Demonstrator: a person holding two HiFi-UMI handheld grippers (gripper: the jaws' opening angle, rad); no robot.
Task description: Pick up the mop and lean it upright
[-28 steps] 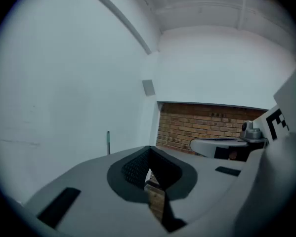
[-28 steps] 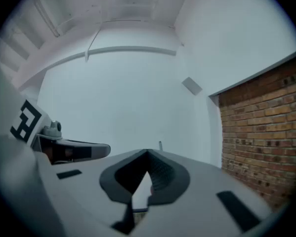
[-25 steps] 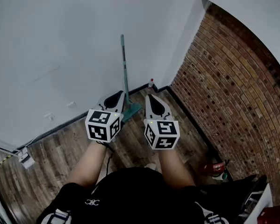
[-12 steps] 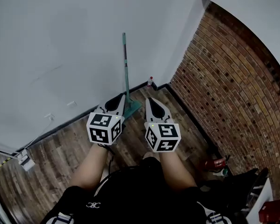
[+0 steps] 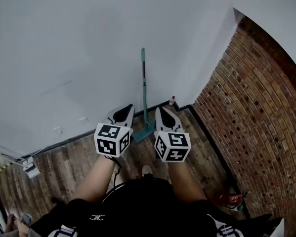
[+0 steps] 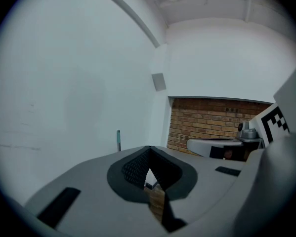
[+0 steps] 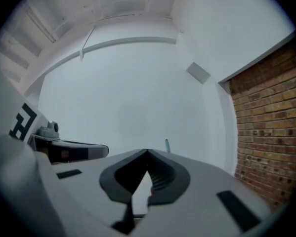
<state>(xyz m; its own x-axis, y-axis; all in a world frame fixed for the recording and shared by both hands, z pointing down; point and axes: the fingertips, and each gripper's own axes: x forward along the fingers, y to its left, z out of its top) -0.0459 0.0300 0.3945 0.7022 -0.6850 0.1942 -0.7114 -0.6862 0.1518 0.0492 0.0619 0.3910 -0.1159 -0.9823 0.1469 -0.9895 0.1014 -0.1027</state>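
A teal mop (image 5: 144,85) stands upright against the white wall, its flat head (image 5: 144,132) on the wooden floor. My left gripper (image 5: 128,108) and right gripper (image 5: 160,110) hover side by side short of the mop, one on each side of its head, not touching it. Both are shut with nothing between the jaws. In the left gripper view only the handle's top (image 6: 118,139) shows above the shut left gripper (image 6: 148,149). The right gripper view likewise shows just the handle's tip (image 7: 166,144) beyond the shut right gripper (image 7: 148,154).
A brick wall (image 5: 256,107) runs along the right and meets the white wall at a corner, where a small red-capped bottle (image 5: 172,100) stands. A red fire extinguisher (image 5: 230,199) lies low on the right. A small white box (image 5: 31,169) with a cable sits on the floor at left.
The head view has swung, so the mop and corner now sit further right in the picture. Both grippers stay shut and empty, close together before the mop.
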